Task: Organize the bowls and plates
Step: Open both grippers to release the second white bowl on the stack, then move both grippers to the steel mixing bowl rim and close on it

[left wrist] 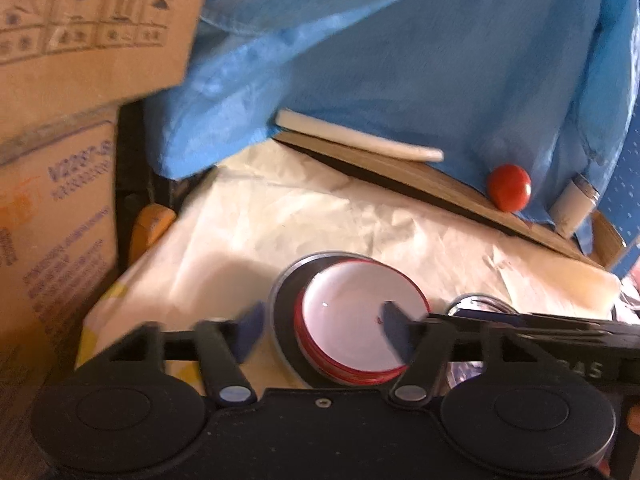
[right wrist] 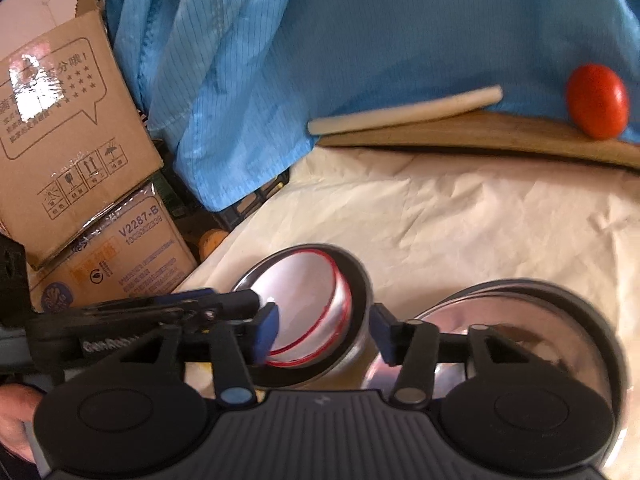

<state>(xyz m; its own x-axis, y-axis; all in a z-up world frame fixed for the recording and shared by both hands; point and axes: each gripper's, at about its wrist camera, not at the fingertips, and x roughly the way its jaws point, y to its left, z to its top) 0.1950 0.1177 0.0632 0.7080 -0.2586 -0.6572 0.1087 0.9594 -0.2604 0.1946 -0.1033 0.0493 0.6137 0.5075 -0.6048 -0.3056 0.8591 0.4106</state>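
Both the left gripper point(left wrist: 322, 330) and right gripper point(right wrist: 324, 330) stand with jaws apart, gripping nothing, straddling the red-rimmed plate point(left wrist: 360, 326) nested in a steel bowl point(right wrist: 360, 280) to save worktop point(left wrist: 280, 216) space.

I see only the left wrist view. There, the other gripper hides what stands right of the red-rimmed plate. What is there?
Observer: A second steel bowl with a dark rim. I see no plate in it.
Operator: Is the right gripper holding something?
Observer: No. The right gripper is open, with one finger on each side of the rim of the first bowl, the one that holds the red-rimmed plate.
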